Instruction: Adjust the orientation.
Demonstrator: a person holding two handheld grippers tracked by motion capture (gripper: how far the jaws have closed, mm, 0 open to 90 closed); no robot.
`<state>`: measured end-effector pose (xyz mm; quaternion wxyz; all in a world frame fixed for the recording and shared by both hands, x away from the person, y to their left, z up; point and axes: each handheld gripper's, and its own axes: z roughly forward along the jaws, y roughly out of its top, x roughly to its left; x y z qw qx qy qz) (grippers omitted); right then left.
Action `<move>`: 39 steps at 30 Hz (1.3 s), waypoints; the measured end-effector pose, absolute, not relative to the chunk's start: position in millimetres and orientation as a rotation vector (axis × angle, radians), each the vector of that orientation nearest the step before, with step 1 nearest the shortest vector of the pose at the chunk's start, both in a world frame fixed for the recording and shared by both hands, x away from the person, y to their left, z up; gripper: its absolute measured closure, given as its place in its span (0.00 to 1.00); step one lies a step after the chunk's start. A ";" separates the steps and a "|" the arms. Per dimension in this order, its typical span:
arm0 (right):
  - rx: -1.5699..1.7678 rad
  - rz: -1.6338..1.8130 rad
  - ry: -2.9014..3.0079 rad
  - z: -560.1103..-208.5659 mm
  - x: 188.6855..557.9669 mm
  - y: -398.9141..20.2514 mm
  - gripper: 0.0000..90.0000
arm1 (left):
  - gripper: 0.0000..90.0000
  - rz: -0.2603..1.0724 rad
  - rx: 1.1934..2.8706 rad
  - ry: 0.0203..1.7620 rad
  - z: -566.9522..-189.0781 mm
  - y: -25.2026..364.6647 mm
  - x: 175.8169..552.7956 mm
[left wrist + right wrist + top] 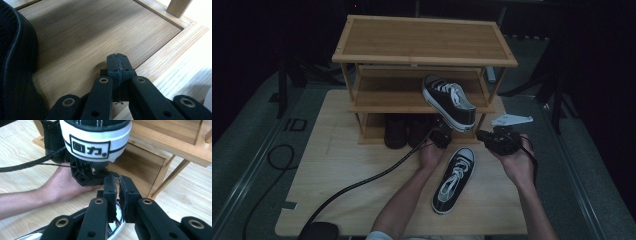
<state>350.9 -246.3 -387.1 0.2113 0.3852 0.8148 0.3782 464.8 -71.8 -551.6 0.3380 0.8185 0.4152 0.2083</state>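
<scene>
clearly the work in hand was putting a pair of sneakers onto the bamboo shoe rack (pixel 424 60). one black-and-white sneaker (pixel 449 100) sat tilted at the front right edge of the middle shelf, its heel overhanging toward the near side. the left gripper (pixel 441 136) sat just below that heel, at the mouth of the bottom shelf, and its jaws were pressed together on nothing, as the left gripper view (pixel 117 65) showed. the second sneaker (pixel 454 180) lay flat on the table (pixel 337 165), toe toward the rack, between the two forearms. the right gripper (pixel 118 185) hovered above its toe with its jaws nearly together, a thin gap between them and nothing held. dark boots (pixel 396 131) filled the left of the bottom shelf. by my reckoning the next move called for nudging the overhanging sneaker farther in, then spreading the jaws to grasp the one on the table.
</scene>
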 end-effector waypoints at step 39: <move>0.867 1.161 2.286 -376.6 334.5 -219.2 1.00 | 1.00 0.582 2.124 1.063 -553.9 -73.0 455.2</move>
